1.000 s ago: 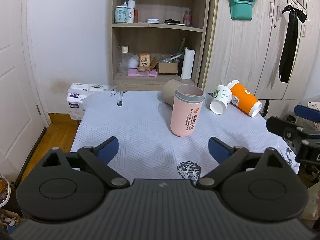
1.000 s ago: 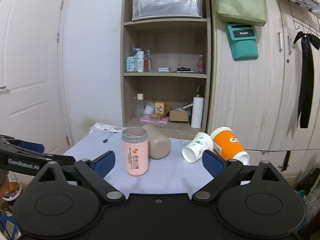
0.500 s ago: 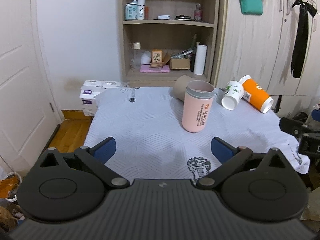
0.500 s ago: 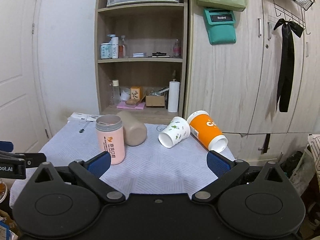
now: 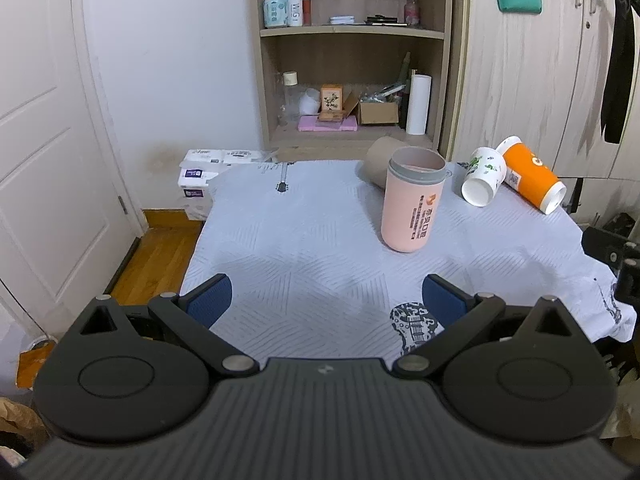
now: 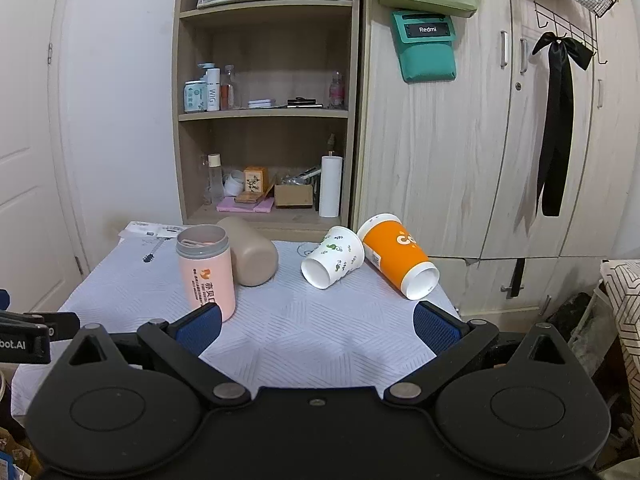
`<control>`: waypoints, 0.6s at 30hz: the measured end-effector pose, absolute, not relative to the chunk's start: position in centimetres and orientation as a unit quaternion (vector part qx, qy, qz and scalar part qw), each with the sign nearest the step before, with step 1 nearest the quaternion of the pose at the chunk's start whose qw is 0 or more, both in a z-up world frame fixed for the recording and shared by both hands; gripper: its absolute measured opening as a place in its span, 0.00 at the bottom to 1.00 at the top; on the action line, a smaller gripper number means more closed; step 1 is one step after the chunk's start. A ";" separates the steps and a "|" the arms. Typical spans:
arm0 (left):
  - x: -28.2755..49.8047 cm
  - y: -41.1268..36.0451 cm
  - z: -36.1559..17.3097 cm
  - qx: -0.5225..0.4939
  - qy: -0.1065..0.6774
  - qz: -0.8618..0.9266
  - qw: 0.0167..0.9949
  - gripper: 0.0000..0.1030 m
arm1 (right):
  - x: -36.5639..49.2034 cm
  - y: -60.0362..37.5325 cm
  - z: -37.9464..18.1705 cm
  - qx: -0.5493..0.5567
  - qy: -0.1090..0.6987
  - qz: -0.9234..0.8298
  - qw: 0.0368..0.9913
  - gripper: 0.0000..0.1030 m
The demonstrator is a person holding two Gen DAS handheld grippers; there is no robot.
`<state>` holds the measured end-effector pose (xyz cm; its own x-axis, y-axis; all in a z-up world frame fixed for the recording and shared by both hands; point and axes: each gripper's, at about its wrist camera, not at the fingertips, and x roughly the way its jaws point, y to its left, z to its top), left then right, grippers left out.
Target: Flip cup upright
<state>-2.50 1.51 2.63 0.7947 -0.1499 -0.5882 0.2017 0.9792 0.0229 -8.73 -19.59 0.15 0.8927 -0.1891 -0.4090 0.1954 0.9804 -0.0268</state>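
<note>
A pink cup [image 5: 412,200] [image 6: 206,270] stands upright on the cloth-covered table [image 5: 304,252]. A brown cup [image 6: 250,252] [image 5: 378,160] lies on its side behind it. A white leaf-print cup [image 6: 334,256] [image 5: 482,178] and an orange cup [image 6: 396,254] [image 5: 532,178] lie on their sides at the right. My left gripper [image 5: 326,300] is open and empty over the near table edge. My right gripper [image 6: 318,326] is open and empty, near the table's front, apart from all cups.
A wooden shelf unit [image 6: 264,120] with bottles, boxes and a paper roll stands behind the table. Wardrobe doors [image 6: 480,160] are at the right, a white door [image 5: 44,140] at the left. Packs of tissue [image 5: 204,176] lie on the floor.
Both grippers have drawn back from the table, so the cups look farther off. The pink cup stands as before. No cup has moved.
</note>
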 end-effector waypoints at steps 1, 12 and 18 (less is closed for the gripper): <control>-2.5 1.5 2.6 0.042 0.308 -0.093 0.946 1.00 | -8.7 -19.6 0.1 0.008 0.210 -0.100 0.972 1.00; -2.2 1.4 2.3 0.048 0.318 -0.082 0.943 1.00 | -8.4 -19.8 0.0 0.007 0.216 -0.105 0.971 1.00; -1.8 1.5 2.0 0.045 0.323 -0.081 0.942 1.00 | -8.4 -19.8 -0.1 0.003 0.217 -0.108 0.970 1.00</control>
<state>-1.81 1.49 2.02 0.7776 -0.1240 -0.6164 0.1819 0.9828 0.0317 -8.39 -19.76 -0.07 0.8821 -0.2087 -0.4222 0.2115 0.9765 -0.0408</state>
